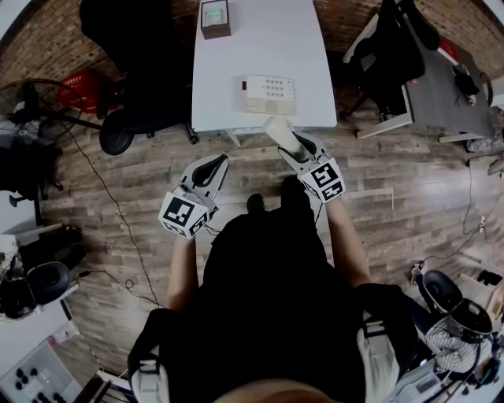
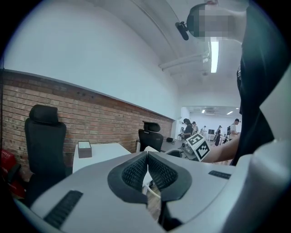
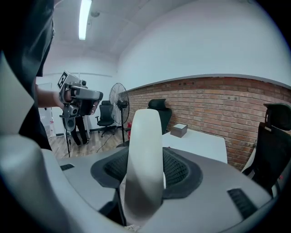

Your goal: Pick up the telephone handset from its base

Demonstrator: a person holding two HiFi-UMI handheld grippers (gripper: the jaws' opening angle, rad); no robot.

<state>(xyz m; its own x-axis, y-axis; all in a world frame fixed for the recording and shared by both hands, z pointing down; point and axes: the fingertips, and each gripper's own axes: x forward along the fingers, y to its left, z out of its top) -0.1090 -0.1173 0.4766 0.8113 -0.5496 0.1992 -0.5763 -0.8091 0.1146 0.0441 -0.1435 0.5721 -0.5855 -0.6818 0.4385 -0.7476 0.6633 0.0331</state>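
- With its two jaws clamped either side of the white telephone handset (image 3: 144, 150), the right gripper (image 1: 298, 148) has a firm hold; the handset stands up between the ribbed pads (image 3: 182, 170).
- In the head view the handset pokes out ahead of that gripper, off the base (image 1: 268, 94) and apart from it, just at the near edge of the table (image 1: 276, 39).
- Over to the left gripper (image 1: 211, 165): jaws pressed together at the tips, nothing between them, held out over the wooden floor (image 1: 142, 181) short of the table.
- The base sits near the table's front edge, keypad showing, cradle empty.
- Further back on the tabletop, a small dark box (image 1: 215, 18).
- A black office chair (image 1: 130, 47) stands left of the table, with a fan (image 1: 24, 102) beyond it.
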